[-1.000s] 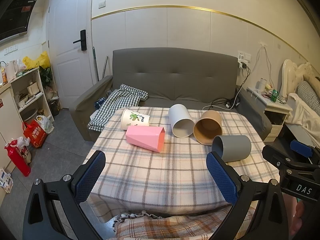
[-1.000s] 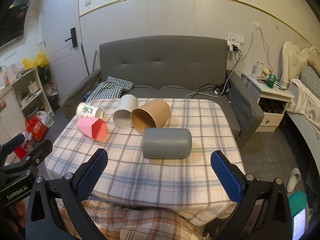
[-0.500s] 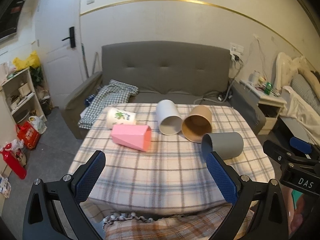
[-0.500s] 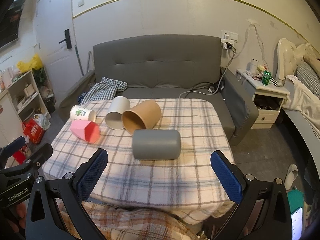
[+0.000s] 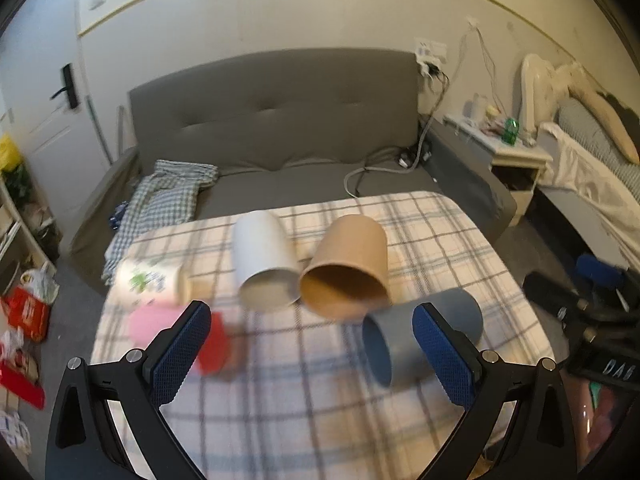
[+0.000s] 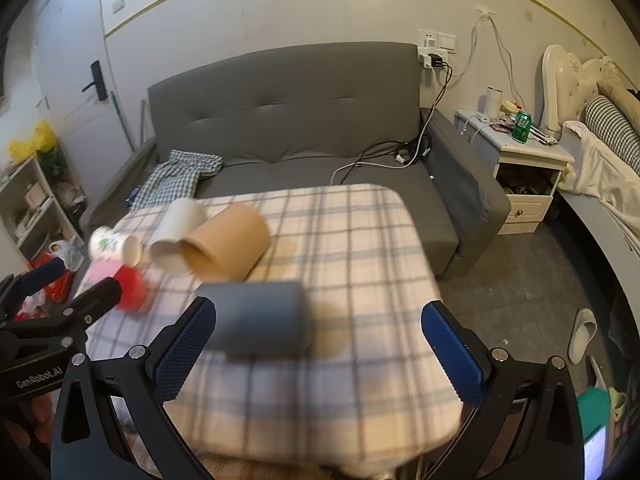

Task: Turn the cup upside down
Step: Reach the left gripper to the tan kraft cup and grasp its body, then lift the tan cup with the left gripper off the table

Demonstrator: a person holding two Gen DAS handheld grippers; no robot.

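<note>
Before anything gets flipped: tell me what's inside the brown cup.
The brown cup lies on its side on the plaid tablecloth, mouth toward the left wrist camera. Only bare brown inner wall shows; nothing visible inside. Its shadowed, blurred bottom cannot be checked.

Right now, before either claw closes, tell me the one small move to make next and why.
Probably ease the right claw forward and down until its open fingers straddle the grey cylindrical cup. That cup lies on its side on the plaid-covered table, nearest this claw and apart from the brown paper cup. Both claws are open and hold nothing.
</note>
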